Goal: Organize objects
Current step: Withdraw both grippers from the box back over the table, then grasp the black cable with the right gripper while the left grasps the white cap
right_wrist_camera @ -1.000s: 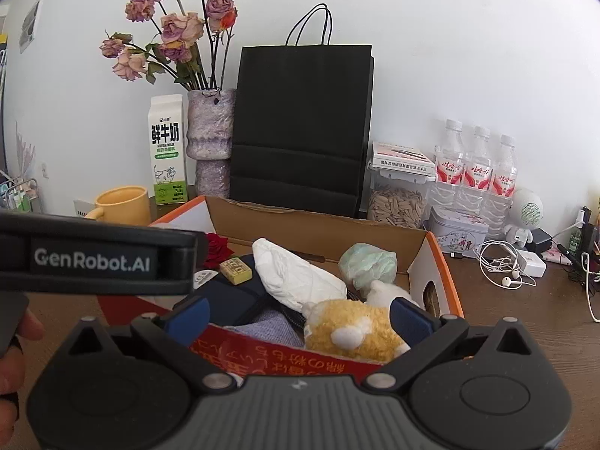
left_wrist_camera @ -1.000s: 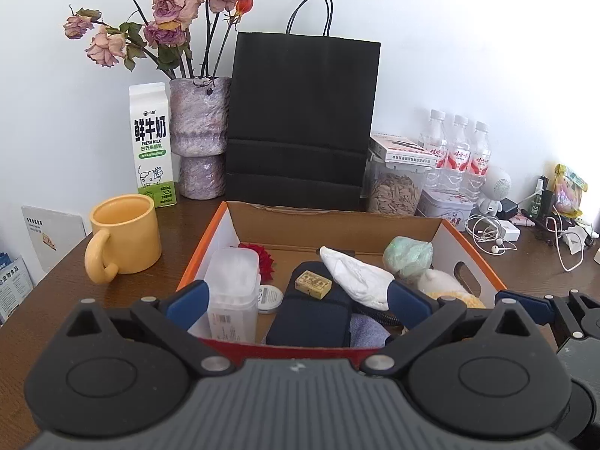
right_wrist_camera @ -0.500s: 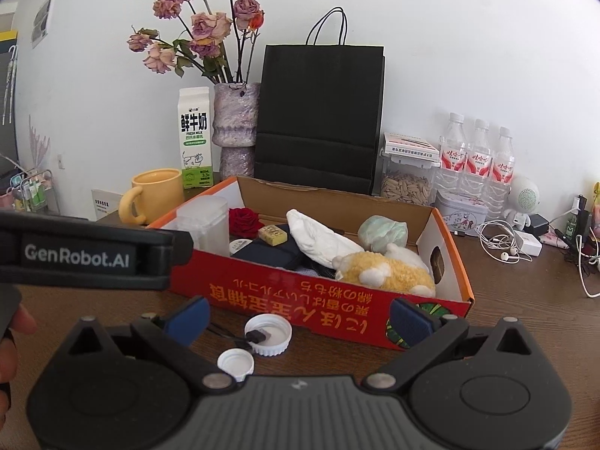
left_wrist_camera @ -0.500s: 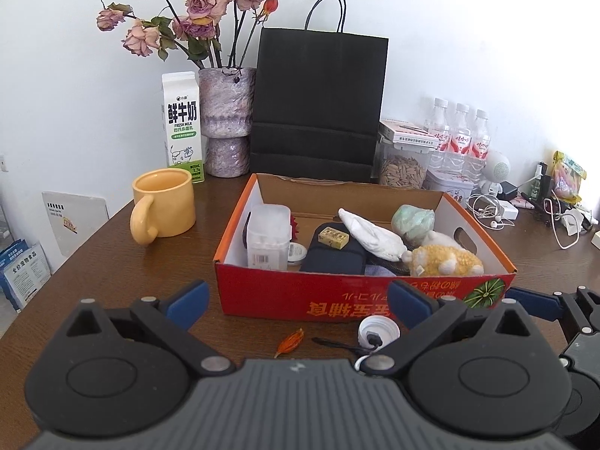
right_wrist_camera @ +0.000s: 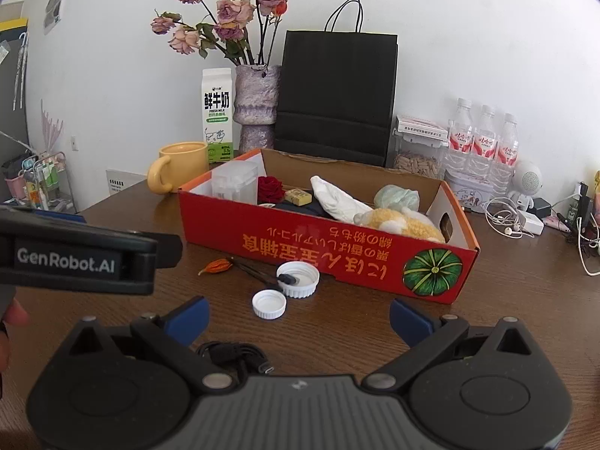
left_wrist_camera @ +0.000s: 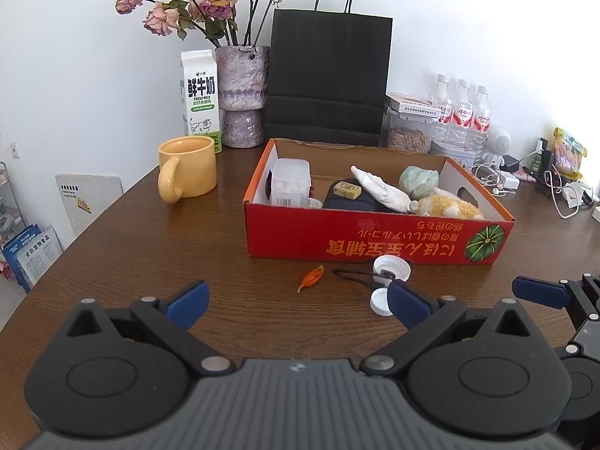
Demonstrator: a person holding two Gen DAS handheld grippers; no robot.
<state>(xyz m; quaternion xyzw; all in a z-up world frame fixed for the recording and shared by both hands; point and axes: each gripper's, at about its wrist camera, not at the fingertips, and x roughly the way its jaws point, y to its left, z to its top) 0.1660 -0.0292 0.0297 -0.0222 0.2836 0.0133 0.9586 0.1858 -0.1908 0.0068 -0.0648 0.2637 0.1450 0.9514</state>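
A red cardboard box (left_wrist_camera: 375, 242) (right_wrist_camera: 318, 240) stands mid-table. It holds a clear plastic container (left_wrist_camera: 290, 183), a dark pouch (left_wrist_camera: 348, 202), a white cloth (left_wrist_camera: 378, 189), a green bundle (left_wrist_camera: 418, 178) and a yellow plush (left_wrist_camera: 446, 206). In front of the box lie two white caps (right_wrist_camera: 298, 279) (right_wrist_camera: 269, 303), an orange dried bud (right_wrist_camera: 217, 265) and a thin black pin (left_wrist_camera: 352, 275). A coiled black cable (right_wrist_camera: 236, 354) lies just under the right gripper (right_wrist_camera: 299, 318). Both it and the left gripper (left_wrist_camera: 298, 302) are open and hold nothing, a short way back from the box.
Left of the box stand a yellow mug (left_wrist_camera: 189, 170), a milk carton (left_wrist_camera: 200, 97) and a vase of dried roses (left_wrist_camera: 242, 97). Behind it is a black paper bag (left_wrist_camera: 326, 78). A seed jar (left_wrist_camera: 408, 137), water bottles (left_wrist_camera: 463, 110) and tangled earphones and cables (left_wrist_camera: 495, 180) fill the back right.
Both grippers have pulled back from over the box. Its red front, the two caps, the bud and the black cable have come into view.
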